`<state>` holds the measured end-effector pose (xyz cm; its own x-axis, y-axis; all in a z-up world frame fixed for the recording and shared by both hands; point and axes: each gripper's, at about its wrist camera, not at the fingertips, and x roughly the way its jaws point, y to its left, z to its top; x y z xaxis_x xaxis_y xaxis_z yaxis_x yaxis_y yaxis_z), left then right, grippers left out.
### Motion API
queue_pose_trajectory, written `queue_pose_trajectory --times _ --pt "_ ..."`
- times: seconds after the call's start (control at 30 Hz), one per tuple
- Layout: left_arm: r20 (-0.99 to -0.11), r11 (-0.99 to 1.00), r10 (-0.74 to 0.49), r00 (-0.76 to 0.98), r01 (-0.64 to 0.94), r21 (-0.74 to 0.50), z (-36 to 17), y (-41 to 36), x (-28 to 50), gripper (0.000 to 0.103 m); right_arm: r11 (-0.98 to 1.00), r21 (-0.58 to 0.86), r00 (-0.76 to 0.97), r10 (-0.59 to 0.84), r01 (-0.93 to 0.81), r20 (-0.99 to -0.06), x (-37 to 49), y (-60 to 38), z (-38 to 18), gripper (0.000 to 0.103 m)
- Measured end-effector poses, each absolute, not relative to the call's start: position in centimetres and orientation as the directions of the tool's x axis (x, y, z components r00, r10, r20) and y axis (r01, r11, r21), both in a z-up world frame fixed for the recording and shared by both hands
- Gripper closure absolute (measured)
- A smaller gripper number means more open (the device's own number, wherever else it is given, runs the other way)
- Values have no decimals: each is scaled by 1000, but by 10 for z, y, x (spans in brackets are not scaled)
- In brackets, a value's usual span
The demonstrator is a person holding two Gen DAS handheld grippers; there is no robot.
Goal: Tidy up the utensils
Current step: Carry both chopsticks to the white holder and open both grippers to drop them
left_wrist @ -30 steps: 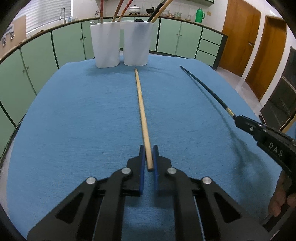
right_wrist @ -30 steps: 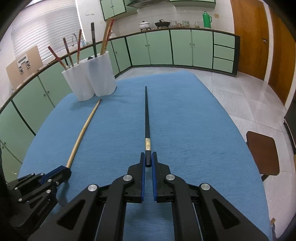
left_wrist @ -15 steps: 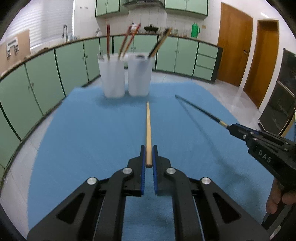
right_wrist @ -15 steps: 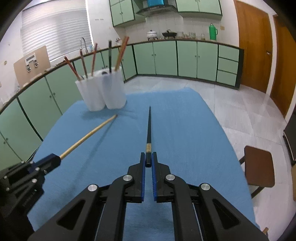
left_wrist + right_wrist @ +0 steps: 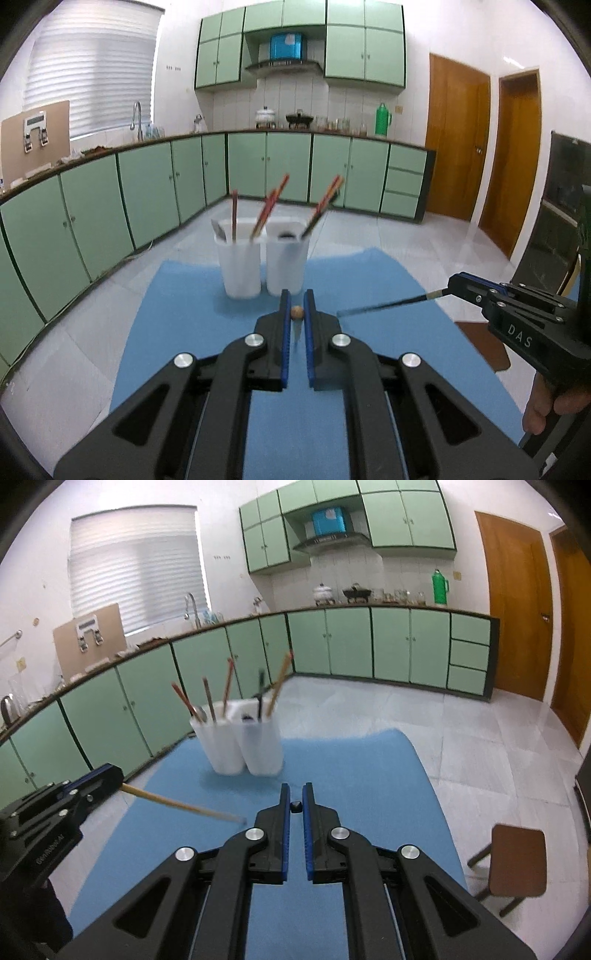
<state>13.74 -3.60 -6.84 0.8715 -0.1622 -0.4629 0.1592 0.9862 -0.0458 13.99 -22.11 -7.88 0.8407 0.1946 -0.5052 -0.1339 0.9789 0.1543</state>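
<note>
My left gripper point(image 5: 297, 313) is shut on a light wooden chopstick point(image 5: 297, 313), seen end-on there and as a long stick in the right wrist view point(image 5: 181, 805), pointing down at the blue cloth. My right gripper point(image 5: 296, 806) is shut on a black chopstick point(image 5: 296, 806), also seen in the left wrist view point(image 5: 388, 304), tip down. Both are lifted above the table. Two white holders, left point(image 5: 238, 264) and right point(image 5: 286, 262), stand at the far edge with several chopsticks in them.
The blue cloth point(image 5: 184, 295) covers the table. A brown stool point(image 5: 517, 864) stands on the floor to the right. Green kitchen cabinets point(image 5: 147, 192) run along the back and left walls.
Both grippers have risen and tilted up, lifting the chopsticks off the cloth so they now point steeply down. The holders now appear lower and farther in view.
</note>
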Motion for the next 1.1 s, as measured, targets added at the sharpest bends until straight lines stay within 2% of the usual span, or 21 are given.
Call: queue_pose_trajectory --times 0.7,1.1 --pt "-336 979 -205 919 187 -86 -4 -5 143 97 917 256 798 394 -307 -455 178 -207 -7 97" --pt "-172 989 -145 974 139 -44 65 18 156 97 921 158 854 388 -355 -346 210 -191 61 97"
